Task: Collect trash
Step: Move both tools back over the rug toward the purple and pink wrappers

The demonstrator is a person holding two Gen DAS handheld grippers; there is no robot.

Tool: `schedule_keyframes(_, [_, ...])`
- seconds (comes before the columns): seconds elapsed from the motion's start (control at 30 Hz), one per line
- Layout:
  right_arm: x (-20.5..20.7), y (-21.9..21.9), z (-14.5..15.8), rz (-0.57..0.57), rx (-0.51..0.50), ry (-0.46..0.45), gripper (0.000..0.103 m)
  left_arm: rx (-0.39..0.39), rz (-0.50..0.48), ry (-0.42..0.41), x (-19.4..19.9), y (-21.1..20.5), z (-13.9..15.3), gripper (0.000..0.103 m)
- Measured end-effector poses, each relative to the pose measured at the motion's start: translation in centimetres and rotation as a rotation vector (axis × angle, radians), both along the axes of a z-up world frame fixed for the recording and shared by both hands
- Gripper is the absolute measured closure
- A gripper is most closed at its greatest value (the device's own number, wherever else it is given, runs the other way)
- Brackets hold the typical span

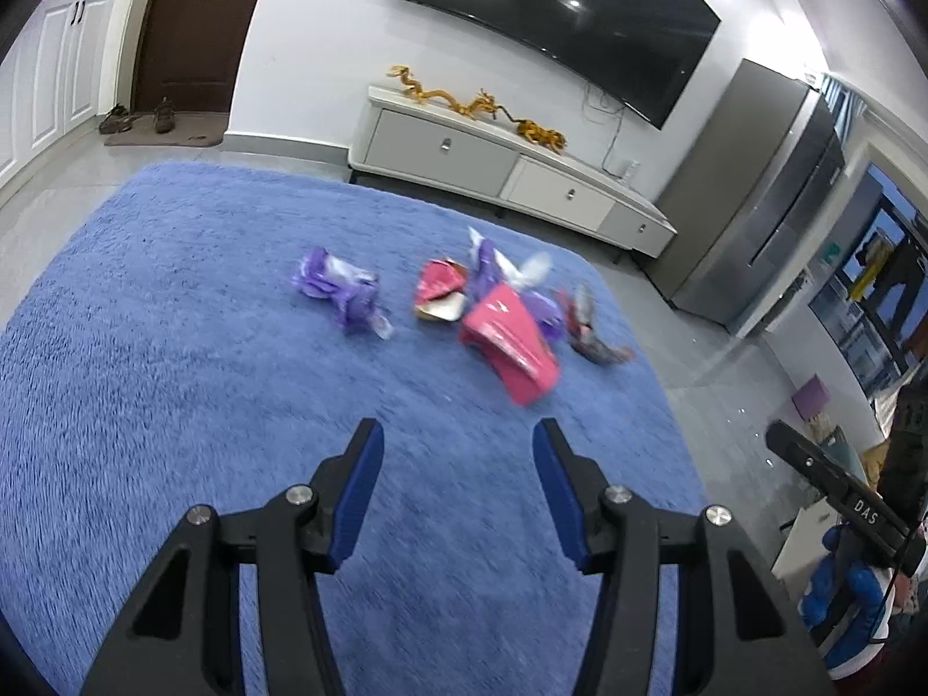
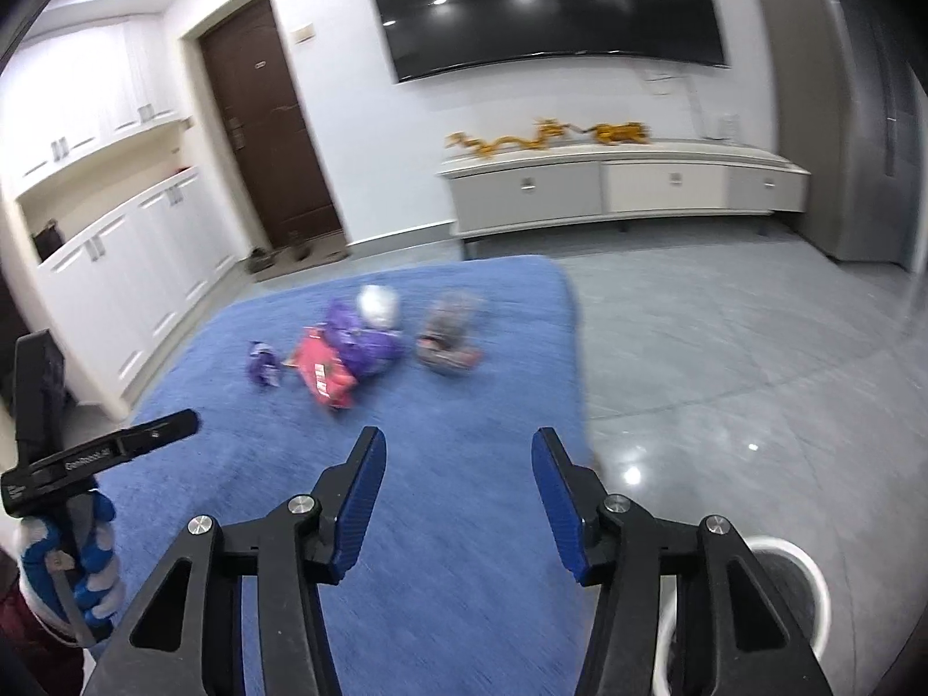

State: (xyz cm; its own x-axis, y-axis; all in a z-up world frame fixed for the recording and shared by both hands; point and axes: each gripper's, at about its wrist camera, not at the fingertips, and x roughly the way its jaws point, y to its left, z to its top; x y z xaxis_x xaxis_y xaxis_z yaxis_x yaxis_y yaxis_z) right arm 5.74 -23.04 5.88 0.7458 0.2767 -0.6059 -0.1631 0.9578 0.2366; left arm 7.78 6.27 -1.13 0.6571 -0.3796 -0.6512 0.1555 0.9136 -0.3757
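Both grippers hang over the blue rug (image 1: pixel 174 348) with nothing in them, the left gripper (image 1: pixel 458 435) spread wide and the right gripper (image 2: pixel 458 443) spread just as wide, jaws well apart. The trash lies ahead of both, a loose scatter of crumpled wrappers toward the far end of the rug: a purple wrapper (image 1: pixel 342 290) off on its own to the left, then a pink packet (image 1: pixel 513 348) with a smaller red-and-gold wrapper (image 1: pixel 441 290) just beside it, more purple and white scraps behind, and a dark crumpled wrapper (image 1: pixel 591 330) at the right edge of the group. From the left gripper the pink packet sits ahead and a little right, its long axis running diagonally, near end toward the right. From the right gripper the same pink packet (image 2: pixel 322 374) lies ahead and to the left, and it looks farther off, so I would judge the left hand the nearer 1, though motion blur smears both views and the outlines are soft. A white bin (image 2: pixel 794 603) stands on the grey floor just below the right gripper, beside the rug's edge. Collection looks not yet begun.
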Motion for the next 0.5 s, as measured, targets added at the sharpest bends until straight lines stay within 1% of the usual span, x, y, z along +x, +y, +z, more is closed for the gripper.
schedule_keyframes(0.07, [1.2, 1.0, -0.3, 0.036, 0.009, 0.002, 0.055, 0.004, 0.015, 0.006, 1.2, 0.4, -0.2, 0.051])
schedule_keyframes(0.17, [4.2, 3.1, -0.8, 0.090, 0.027, 0.008, 0.056, 0.008, 0.047, 0.012, 3.1, 1.4, -0.6, 0.051])
schedule_keyframes(0.3, [7.2, 4.7, -1.7, 0.137, 0.040, 0.014, 0.056, 0.004, 0.079, 0.014, 5.5, 2.4, -0.9, 0.051])
schedule_keyframes(0.5, [10.4, 5.8, -2.6, 0.163, 0.057, 0.025, 0.056, 0.008, 0.112, 0.007, 8.4, 2.9, -1.5, 0.051])
